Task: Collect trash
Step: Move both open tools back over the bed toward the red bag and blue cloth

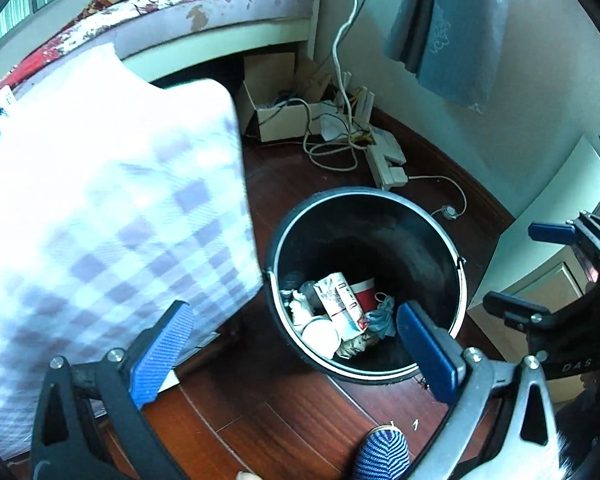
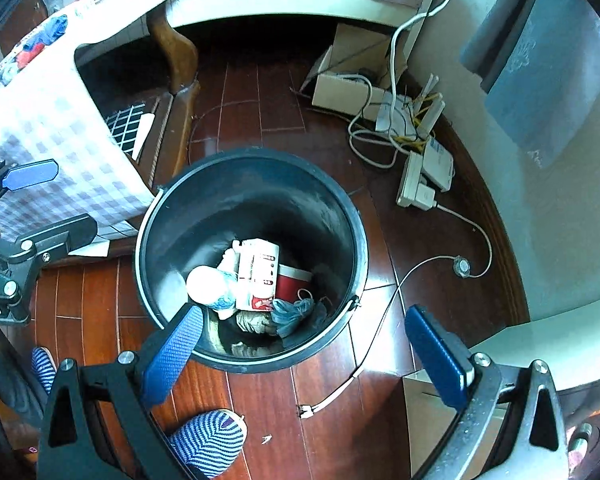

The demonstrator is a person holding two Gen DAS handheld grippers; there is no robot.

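A black bin [image 1: 380,194] stands on the dark wood floor. Inside it lie a white carton [image 1: 338,300], a red cup [image 1: 365,298], a blue crumpled cloth [image 1: 382,318] and a white round lid [image 1: 320,334]. My left gripper [image 1: 296,350] hangs open above the bin's near rim, nothing between its blue pads. The right wrist view looks down into the same bin [image 2: 256,152], with the carton [image 2: 258,276] and red cup [image 2: 294,284] at its bottom. My right gripper [image 2: 306,350] is open and empty over the near rim. Each gripper shows in the other's view, the right gripper [image 1: 512,266] and the left gripper [image 2: 74,196].
A checked cloth [image 1: 100,200] hangs over a table left of the bin. A cardboard box [image 1: 284,116] with cables and a power strip [image 1: 388,160] lie by the far wall. A white cabinet [image 1: 548,220] stands right. A striped slipper [image 2: 208,440] and a loose cable [image 2: 380,320] are near.
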